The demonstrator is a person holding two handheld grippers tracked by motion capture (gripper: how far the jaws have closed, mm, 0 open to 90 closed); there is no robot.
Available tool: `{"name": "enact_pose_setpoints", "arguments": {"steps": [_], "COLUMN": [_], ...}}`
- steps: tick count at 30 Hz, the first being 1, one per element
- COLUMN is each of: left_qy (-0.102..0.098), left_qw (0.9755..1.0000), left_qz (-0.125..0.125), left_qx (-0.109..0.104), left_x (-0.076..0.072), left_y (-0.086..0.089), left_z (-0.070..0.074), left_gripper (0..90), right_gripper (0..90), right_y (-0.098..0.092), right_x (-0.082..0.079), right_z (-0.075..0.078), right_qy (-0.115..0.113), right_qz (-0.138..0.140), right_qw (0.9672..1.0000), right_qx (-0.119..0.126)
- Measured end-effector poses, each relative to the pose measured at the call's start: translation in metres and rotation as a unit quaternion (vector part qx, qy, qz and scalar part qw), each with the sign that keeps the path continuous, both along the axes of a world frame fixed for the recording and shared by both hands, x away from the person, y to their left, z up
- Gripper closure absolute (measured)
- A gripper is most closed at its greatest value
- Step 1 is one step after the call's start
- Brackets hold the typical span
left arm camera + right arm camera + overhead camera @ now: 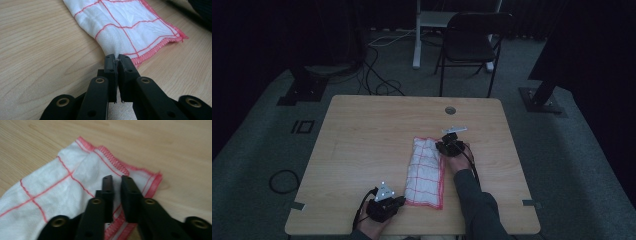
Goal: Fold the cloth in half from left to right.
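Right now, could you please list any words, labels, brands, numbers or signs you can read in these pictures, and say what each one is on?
None: no readable text anywhere.
The cloth carries just a red grid and red stitched hem, no lettering.
The table is bare wood grain.
Left gripper and right gripper: plain black jaws, unmarked.

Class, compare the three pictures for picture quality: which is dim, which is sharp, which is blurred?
High view: dim and underexposed, the room behind nearly black, the cloth the brightest thing on the table. Left gripper view: evenly lit and sharp, weave and wood grain crisp. Right gripper view: bright but softly blurred, the cloth's red stitching smeared.
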State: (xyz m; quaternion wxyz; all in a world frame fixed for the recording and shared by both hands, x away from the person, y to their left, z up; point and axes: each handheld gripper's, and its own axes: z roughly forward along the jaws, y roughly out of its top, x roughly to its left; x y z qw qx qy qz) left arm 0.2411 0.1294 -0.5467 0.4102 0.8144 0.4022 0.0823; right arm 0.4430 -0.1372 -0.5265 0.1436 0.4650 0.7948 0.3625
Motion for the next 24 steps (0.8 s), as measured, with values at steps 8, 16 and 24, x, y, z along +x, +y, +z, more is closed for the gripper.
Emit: {"name": "enact_pose_setpoints", "arguments": {"steps": [8, 16, 24], "left_qy": [0.001, 0.001, 0.001], "left_qw": [1.0, 1.0, 1.0], "left_qz": [-0.001, -0.002, -0.001], "left_qx": [0.0, -0.001, 0.0], "left_x": [0.0, 0.0, 0.0], "left_y": [0.0, -0.001, -0.001], "left_z": [0.0, 0.0, 0.0], "left_gripper": [86.3, 85.8, 85.7], "right_gripper": [84.0, 73.9, 68.9], "right_y": [0.0, -0.006, -0.004], "right_x": [0.001, 0.006, 0.015], "right_z": [0.025, 0.028, 0.006], "right_qy": [-0.04, -0.045, -0.004], "right_qz": [0.004, -0.009, -0.02], "right_qw": [0.9988, 0.9982, 0.9992], "right_qx": [-0.026, -0.039, -0.034]}}
